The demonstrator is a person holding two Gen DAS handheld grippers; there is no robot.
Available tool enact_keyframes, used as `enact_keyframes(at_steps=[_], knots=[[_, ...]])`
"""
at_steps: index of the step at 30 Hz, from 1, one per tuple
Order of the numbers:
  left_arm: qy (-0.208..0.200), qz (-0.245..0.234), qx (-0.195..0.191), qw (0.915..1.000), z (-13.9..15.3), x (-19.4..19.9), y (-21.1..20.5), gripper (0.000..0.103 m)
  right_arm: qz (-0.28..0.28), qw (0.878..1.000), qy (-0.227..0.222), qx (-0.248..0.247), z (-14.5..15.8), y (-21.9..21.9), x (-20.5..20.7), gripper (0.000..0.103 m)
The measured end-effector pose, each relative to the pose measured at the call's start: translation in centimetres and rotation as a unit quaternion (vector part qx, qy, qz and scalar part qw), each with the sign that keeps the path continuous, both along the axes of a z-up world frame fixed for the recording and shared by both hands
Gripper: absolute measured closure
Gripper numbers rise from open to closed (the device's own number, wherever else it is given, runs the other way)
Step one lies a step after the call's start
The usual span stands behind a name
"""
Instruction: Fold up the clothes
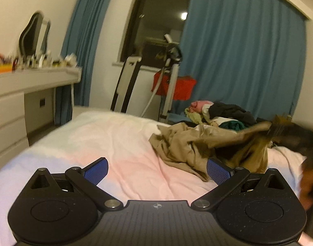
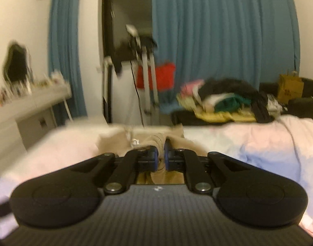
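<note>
Over on the left, a white dressing table point(image 1: 33, 82) cluttered with small bottles sits against the wall, a curvy mirror point(image 1: 33, 34) on top. Blue curtains point(image 1: 244, 57) frame a dark window point(image 1: 156, 26), with a white chair point(image 1: 127, 82) and a red bag point(image 1: 181, 88) below it.

Now the bed point(image 1: 94, 135), pale pink sheet, wide and bare at its near left. The left gripper point(image 1: 156, 171) hangs just above that sheet, its blue pads point(image 1: 95, 171) spread wide apart, gripping nothing. One pad sits right beside the hem of the tan garment point(image 1: 187, 145), though I cannot tell if it touches.

That tan garment lies crumpled on the sheet right of centre, one part stretched up and away to the right, blurred with motion.

And there's why: the right gripper point(image 2: 161, 153) has its jaws pressed together on a ribbed tan edge of the garment point(image 2: 156, 141), cloth bunched between the pads and trailing beneath.

Behind, a heap of other clothes point(image 1: 222, 114), pink, black, green, yellowish, is piled at the far side of the bed. Further right in the right wrist view, a brown paper bag point(image 2: 289, 88) stands by the wall.
</note>
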State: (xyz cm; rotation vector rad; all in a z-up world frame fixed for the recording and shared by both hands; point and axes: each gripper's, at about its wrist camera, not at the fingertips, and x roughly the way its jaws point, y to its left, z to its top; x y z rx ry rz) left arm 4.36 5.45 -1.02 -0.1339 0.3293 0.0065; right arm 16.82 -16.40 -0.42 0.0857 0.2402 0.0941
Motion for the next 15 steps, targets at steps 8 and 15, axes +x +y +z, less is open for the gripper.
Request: enact_keyframes(at_steps=[8,15], knots=[[-0.015,-0.043,0.076,0.9961,0.1,-2.1,-5.0,0.000,0.073,0.988,-0.127,0.054,4.6,-2.4,-9.8,0.093],[0.011,-0.070,0.132,0.9886,-2.9,0.7,-9.3,0.001,0.113,0.972,-0.173,0.111,5.3,-6.0,-12.6,0.093]])
